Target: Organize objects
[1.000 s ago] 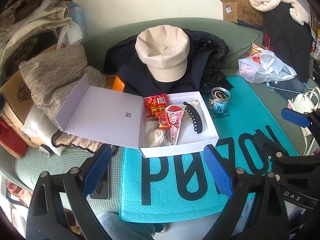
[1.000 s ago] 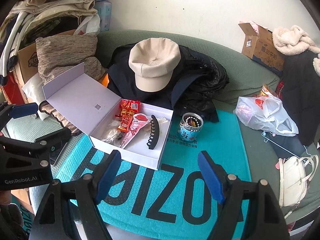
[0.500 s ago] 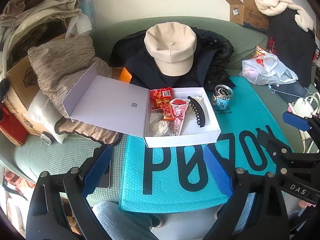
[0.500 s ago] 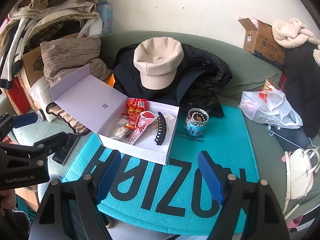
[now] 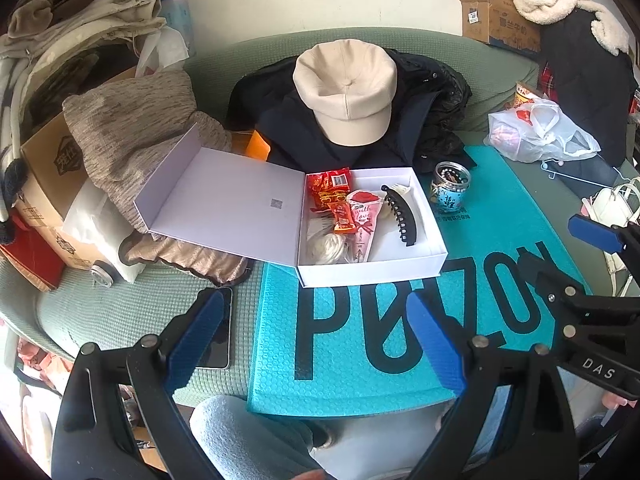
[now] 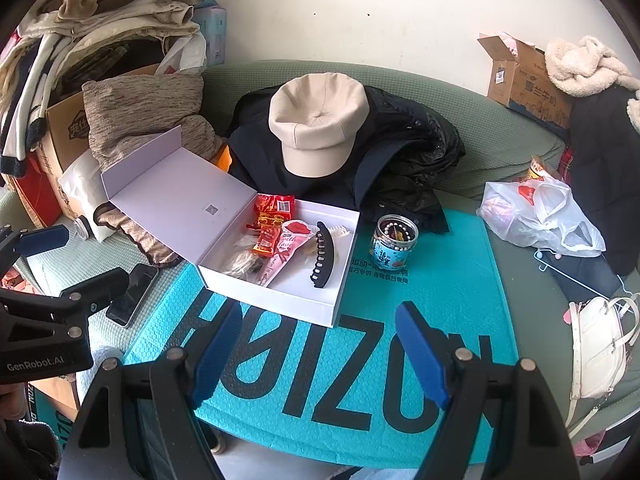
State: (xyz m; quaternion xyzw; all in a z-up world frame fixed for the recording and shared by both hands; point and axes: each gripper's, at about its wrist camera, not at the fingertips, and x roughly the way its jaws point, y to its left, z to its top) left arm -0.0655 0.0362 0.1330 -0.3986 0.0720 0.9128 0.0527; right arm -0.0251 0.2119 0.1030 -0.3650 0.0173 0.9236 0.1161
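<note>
The task is judged to be well advanced: the white box (image 5: 372,268), seen at the centre of the frame on the teal mat (image 5: 500,280), is open and already holds a black hair claw (image 5: 400,216), red snack packets (image 5: 330,188) and a pink wrapped item (image 5: 362,220). A small jar of beads (image 5: 450,186) is left outside, just right of the box. The left gripper (image 5: 316,340) and the right gripper (image 6: 316,354) are held with fingers spread and empty.

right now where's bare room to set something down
Bare teal mat in front of the white box and right of the jar. Inside the box, only the strip right of the hair claw. The sofa behind is crowded.
</note>
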